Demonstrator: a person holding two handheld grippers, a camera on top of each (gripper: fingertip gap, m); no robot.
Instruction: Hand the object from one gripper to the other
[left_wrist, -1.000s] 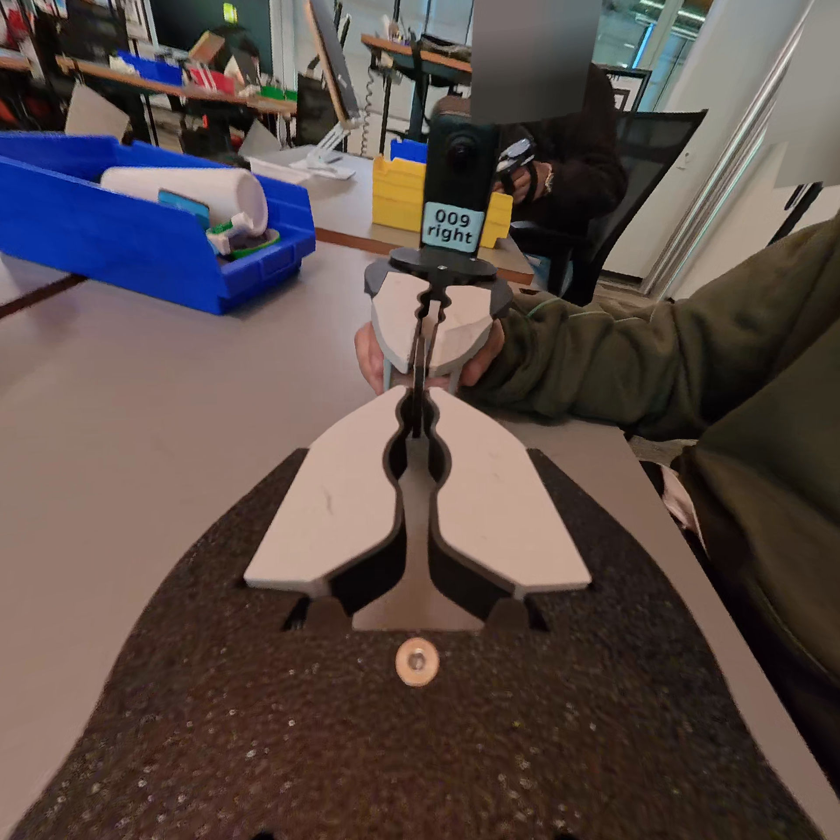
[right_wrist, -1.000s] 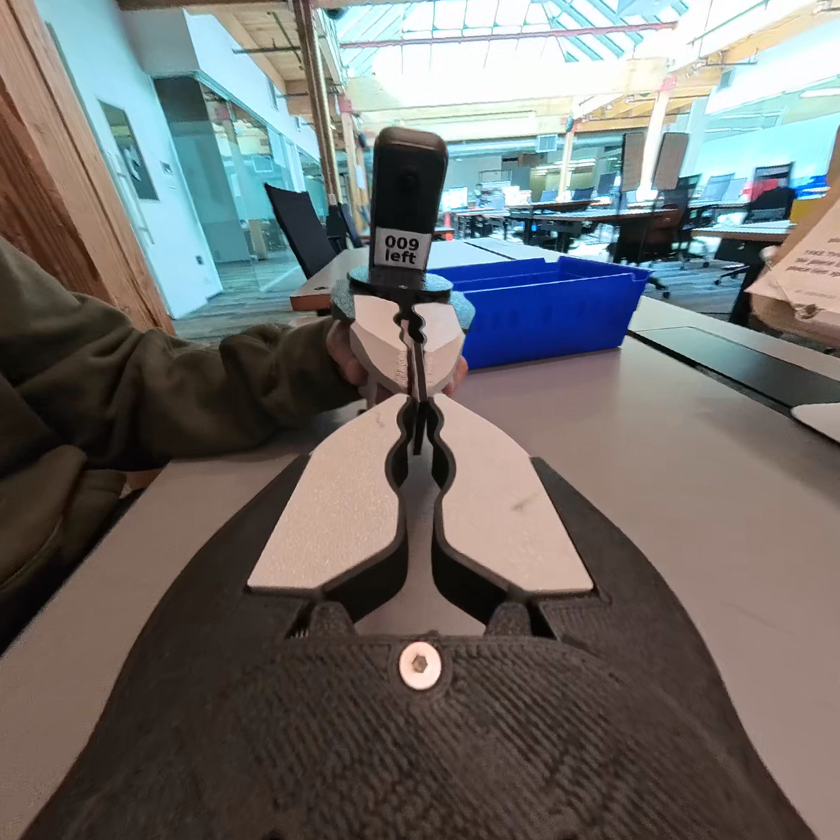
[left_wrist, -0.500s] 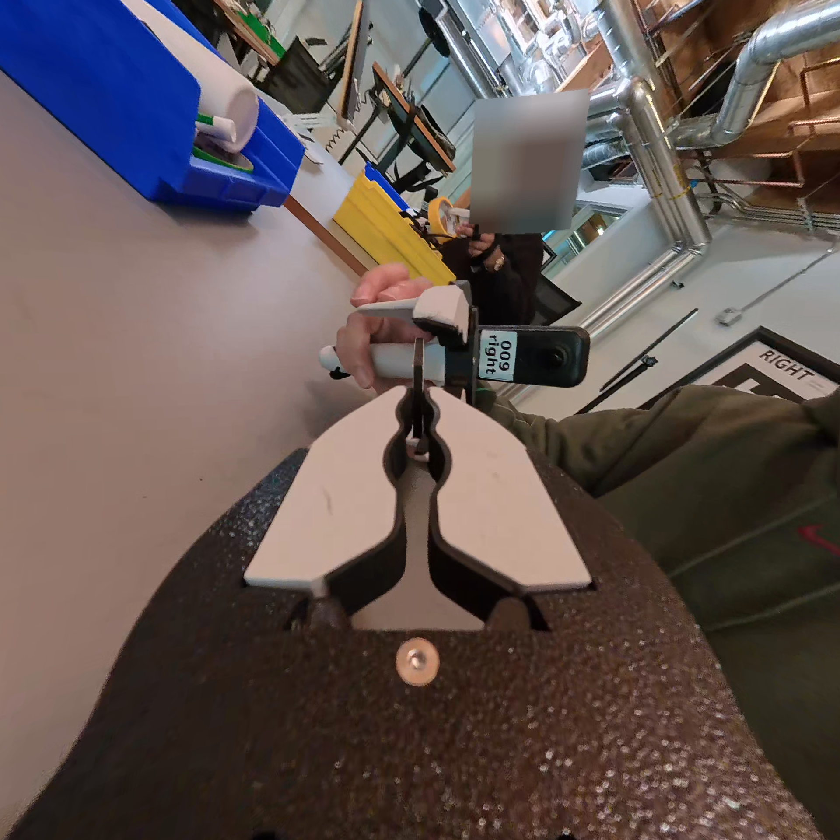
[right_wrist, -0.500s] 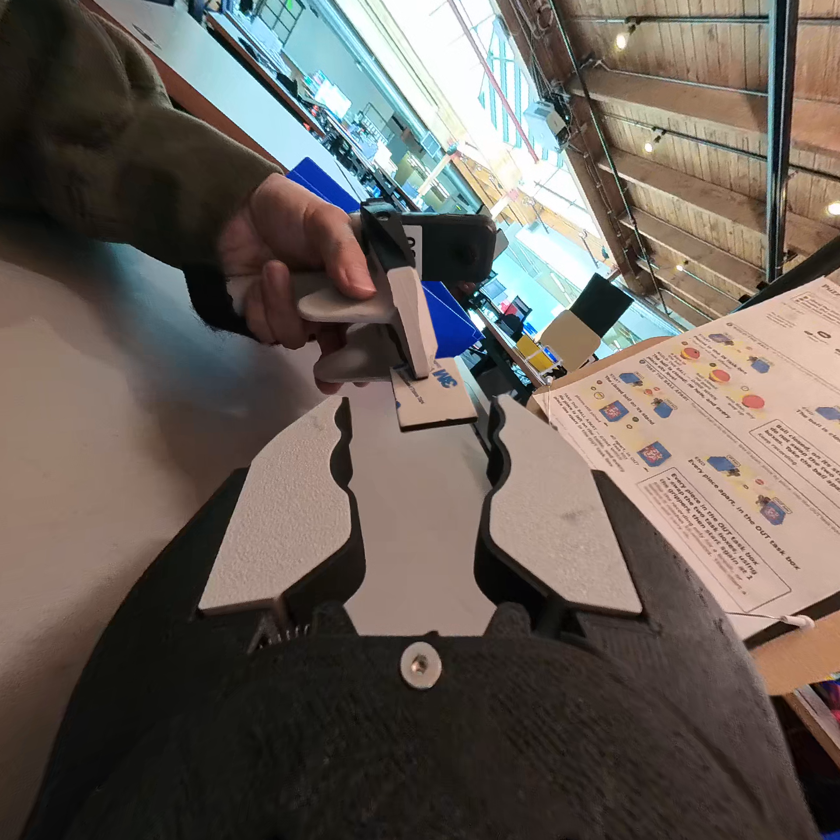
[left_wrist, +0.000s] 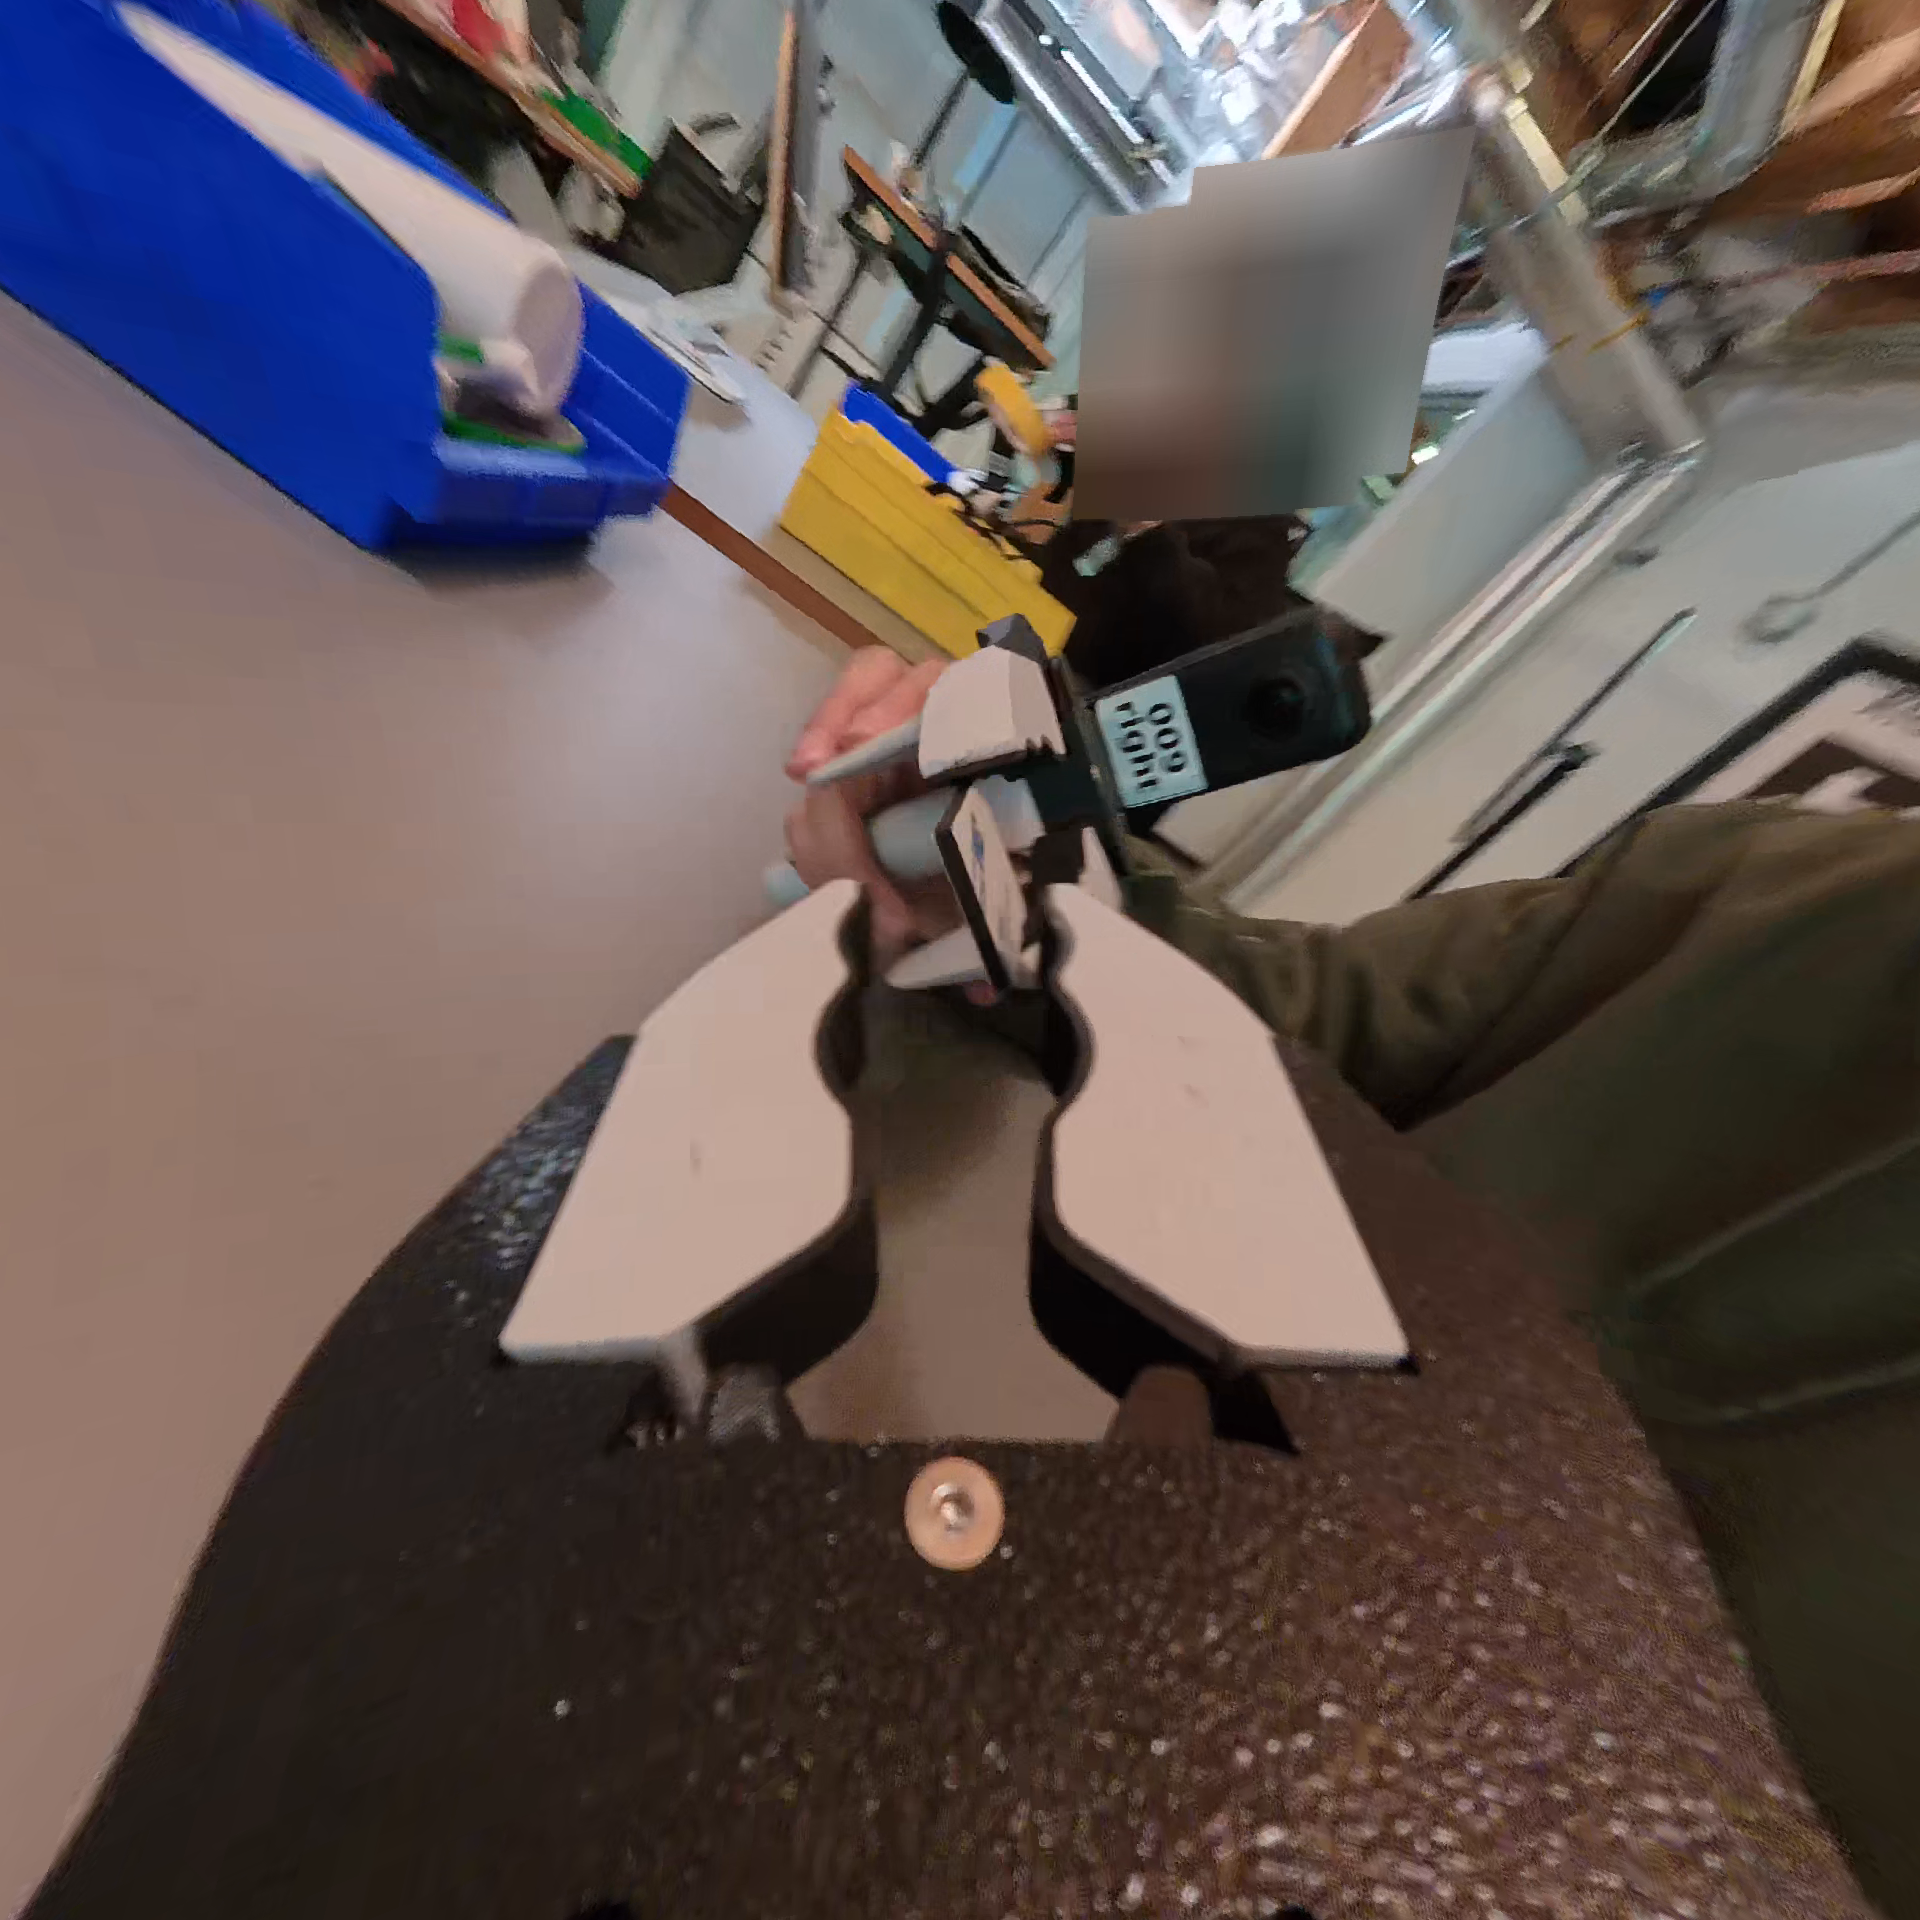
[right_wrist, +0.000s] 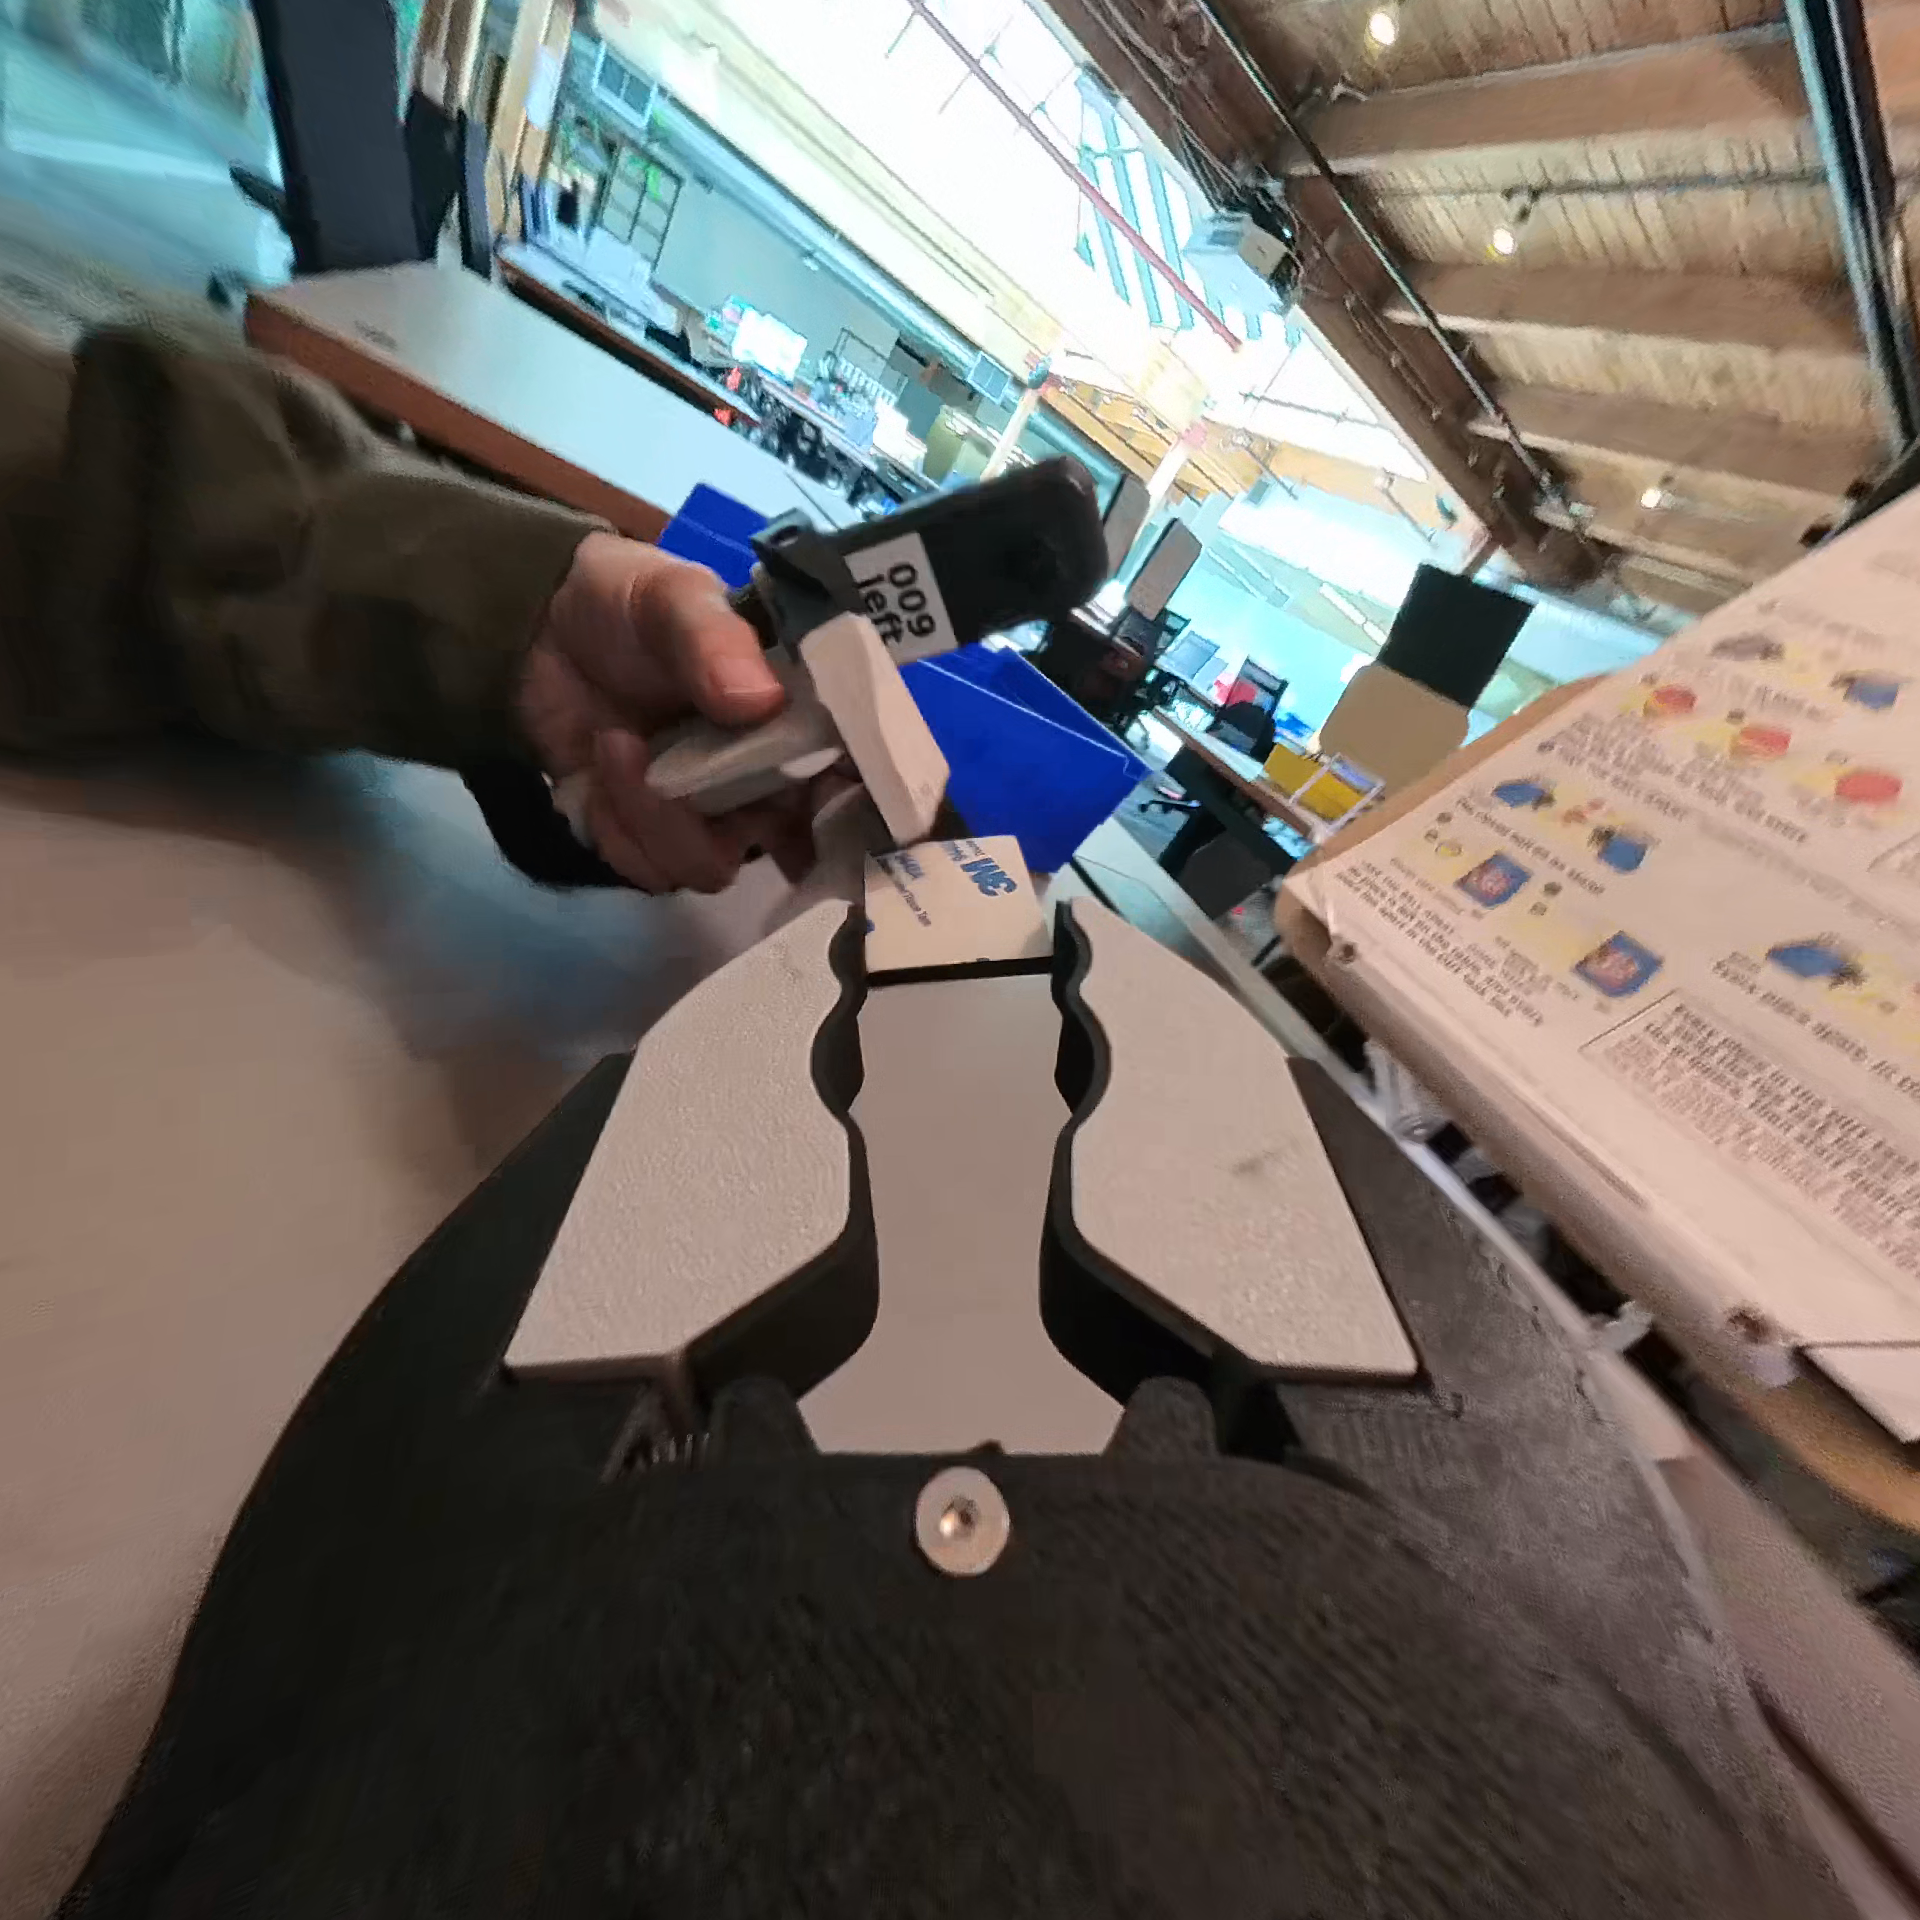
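Note:
The object is a flat white square pad (right_wrist: 951, 904) with blue print and a black edge. My right gripper (right_wrist: 956, 920) is shut on it, one fingertip on each side edge, and holds it above the grey table (right_wrist: 208, 1039). In the left wrist view the pad (left_wrist: 987, 894) sits edge-on between the right gripper's (left_wrist: 951, 862) two fingers. My left gripper (left_wrist: 956, 914) is open and empty, its fingertips on either side of the pad and apart from it. In the right wrist view the left gripper (right_wrist: 862, 748) is rolled on its side just beyond the pad's far edge.
A blue bin (left_wrist: 260, 312) holding a white roll (left_wrist: 457, 249) stands at the table's far left, with yellow bins (left_wrist: 914, 540) and a seated person behind. In the right wrist view a cardboard board with a printed sheet (right_wrist: 1662, 935) stands close on the right.
The right gripper, wide open around the pad half a second ago, has closed on it. The left gripper, shut on the pad before, has opened and let go.

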